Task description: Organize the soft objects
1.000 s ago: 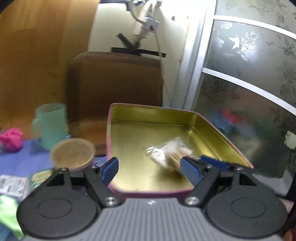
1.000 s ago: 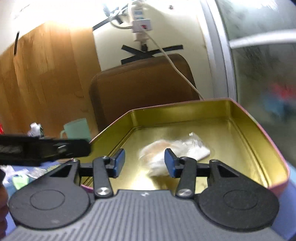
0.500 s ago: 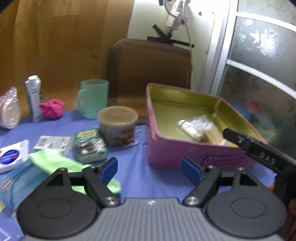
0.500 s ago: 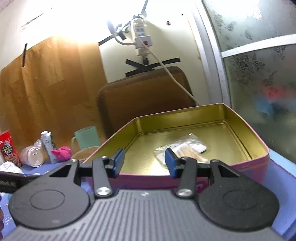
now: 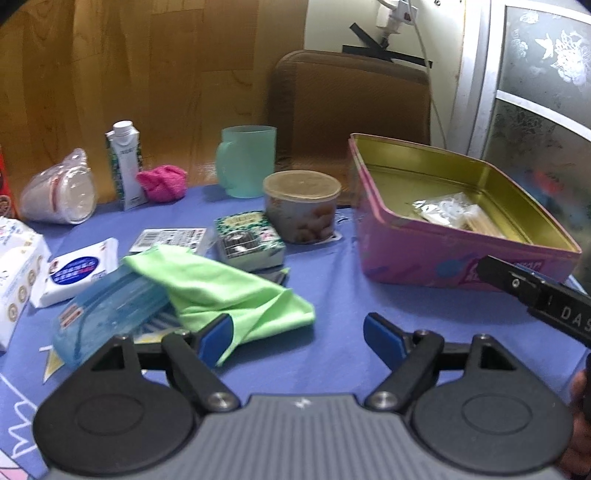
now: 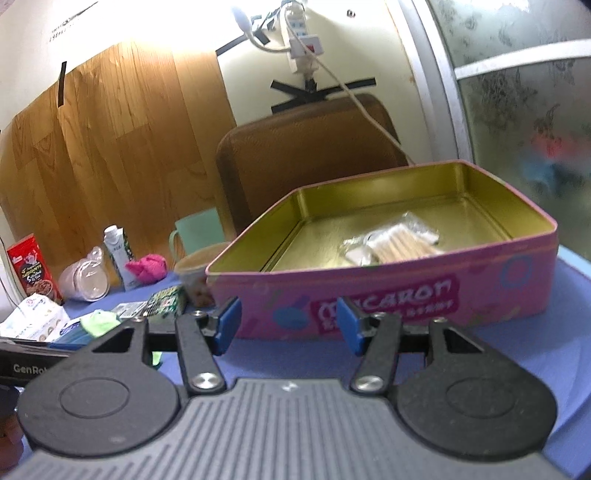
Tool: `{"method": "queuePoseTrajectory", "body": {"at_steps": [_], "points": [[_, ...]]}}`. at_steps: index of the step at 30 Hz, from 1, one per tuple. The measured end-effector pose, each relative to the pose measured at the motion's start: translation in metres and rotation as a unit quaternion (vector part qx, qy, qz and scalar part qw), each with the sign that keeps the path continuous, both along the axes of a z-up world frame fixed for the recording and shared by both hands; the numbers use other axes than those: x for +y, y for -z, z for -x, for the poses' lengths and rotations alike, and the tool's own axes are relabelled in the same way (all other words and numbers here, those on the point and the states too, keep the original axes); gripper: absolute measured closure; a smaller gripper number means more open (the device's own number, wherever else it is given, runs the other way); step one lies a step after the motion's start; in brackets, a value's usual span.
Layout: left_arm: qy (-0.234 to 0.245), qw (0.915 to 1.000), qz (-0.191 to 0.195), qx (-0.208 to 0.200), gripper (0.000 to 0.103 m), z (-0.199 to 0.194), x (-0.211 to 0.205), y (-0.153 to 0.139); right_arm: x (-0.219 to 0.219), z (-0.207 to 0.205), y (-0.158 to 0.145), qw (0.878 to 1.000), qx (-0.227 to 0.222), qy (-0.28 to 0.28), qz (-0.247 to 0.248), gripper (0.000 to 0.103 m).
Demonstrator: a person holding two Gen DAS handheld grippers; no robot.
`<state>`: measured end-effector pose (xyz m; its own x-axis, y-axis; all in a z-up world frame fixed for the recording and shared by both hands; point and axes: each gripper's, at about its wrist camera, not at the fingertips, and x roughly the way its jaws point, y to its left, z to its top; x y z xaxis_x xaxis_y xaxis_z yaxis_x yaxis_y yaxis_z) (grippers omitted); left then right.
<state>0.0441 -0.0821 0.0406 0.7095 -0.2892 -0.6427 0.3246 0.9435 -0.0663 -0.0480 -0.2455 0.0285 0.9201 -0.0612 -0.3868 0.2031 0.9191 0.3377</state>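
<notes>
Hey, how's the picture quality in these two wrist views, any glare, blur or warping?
Right wrist view: strong glare washes out the wall near the power strip; the pink tin looks slightly soft. Left wrist view: evenly lit, the green cloth sharp enough, fisheye bending the window frame.

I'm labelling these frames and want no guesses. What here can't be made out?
- Clear packet in the pink tin, right wrist view: blur hides its contents.
- Blue pouch, left wrist view: the green cloth covers one end.
- Red box: print too small; cut off at the edge in the left view.
</notes>
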Motion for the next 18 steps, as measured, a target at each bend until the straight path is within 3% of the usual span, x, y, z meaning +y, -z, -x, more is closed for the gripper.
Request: {"method": "queuePoseTrajectory", "body": {"at_steps": [18], "points": [[-0.048,0.9987,-0.018,-0.002,0.021,0.003,0.039,0.012,0.024,-0.009,0.002,0.999,0.022,-0.037,-0.004,0.043]]}}
